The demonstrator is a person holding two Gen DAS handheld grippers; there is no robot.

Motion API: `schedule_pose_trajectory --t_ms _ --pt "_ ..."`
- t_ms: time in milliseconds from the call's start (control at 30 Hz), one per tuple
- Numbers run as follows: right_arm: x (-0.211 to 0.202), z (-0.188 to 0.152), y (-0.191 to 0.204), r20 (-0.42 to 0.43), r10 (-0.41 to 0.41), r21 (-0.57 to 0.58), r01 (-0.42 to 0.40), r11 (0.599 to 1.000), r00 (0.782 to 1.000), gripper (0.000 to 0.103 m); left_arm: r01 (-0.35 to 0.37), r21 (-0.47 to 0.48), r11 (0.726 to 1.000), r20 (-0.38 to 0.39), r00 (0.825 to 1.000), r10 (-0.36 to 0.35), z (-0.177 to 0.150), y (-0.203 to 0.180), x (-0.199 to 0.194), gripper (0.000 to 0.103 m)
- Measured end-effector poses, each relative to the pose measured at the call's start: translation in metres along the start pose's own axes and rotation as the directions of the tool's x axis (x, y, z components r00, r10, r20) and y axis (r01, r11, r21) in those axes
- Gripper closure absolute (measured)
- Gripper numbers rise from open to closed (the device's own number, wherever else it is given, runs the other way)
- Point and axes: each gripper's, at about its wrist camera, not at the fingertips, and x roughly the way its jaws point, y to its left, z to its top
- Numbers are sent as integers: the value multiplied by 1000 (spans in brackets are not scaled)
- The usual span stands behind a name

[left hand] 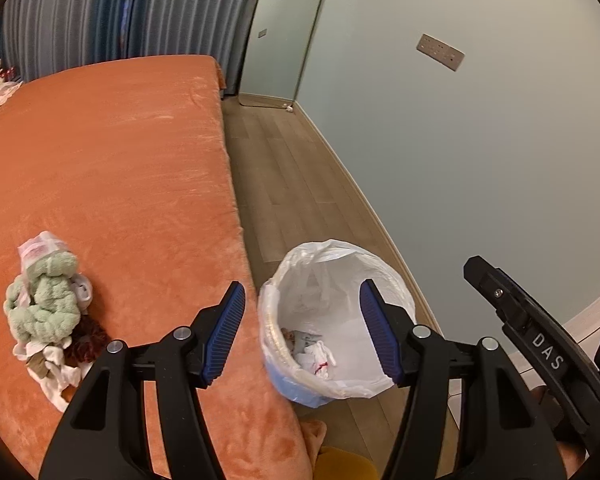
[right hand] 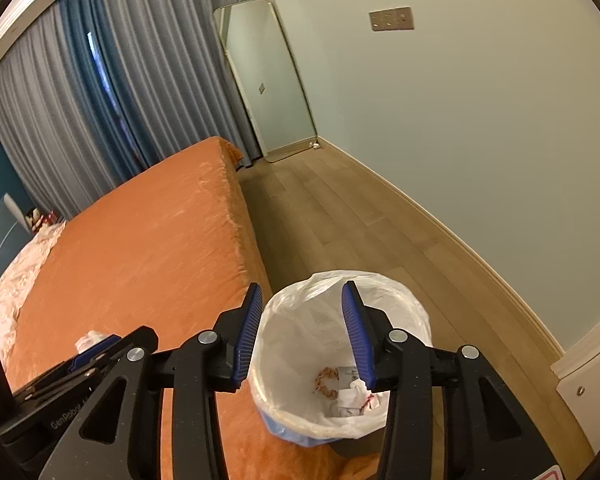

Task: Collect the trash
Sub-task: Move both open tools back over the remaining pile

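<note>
Firstly, left wrist view: left gripper (left hand: pixel 302 294), jaws apart with nothing between the blue ribbed pads, held above the bed edge and the trash bin (left hand: pixel 296 392). Bin: pale blue, lined with a white plastic bag (left hand: pixel 332 252), standing on the wood-plank floor (left hand: pixel 284 184) just beside the bed (left hand: pixel 120 168); crumpled paper scraps (left hand: pixel 314 354) lie at its bottom. Bed cover: orange plush, smooth. On it, near the left edge of view, a pile of remaining items (left hand: pixel 46 308): green fuzzy fabric, white wrappers, a dark reddish clump. Pale green wall (left hand: pixel 480 160) with a socket plate (left hand: pixel 440 52); grey-blue curtains (left hand: pixel 140 12) behind the bed; a standing mirror (left hand: pixel 284 40) in the corner. Part of the right gripper shows at the right edge. Next, right wrist view: right gripper (right hand: pixel 302 298), jaws apart and empty, directly over the bin's open mouth. Same floor, wall, curtains and mirror; a light baseboard (right hand: pixel 440 216) runs along the wall.
</note>
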Motion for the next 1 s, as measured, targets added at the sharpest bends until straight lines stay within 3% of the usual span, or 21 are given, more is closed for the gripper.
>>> schedule_pose_trajectory --t_ms 67,567,1000 --pt "-2 -1 8 0 10 -6 -10 1000 1000 55 -9 -16 1000 2 1000 9 -1 10 -6 46" --pt "-20 -36 97 -40 104 -123 -108 986 994 47 -129 -137 982 32 990 134 -24 99 -58 46" --pt "-11 -89 173 -144 173 -206 -201 958 974 47 -239 -286 928 -26 970 242 -67 209 -87 46"
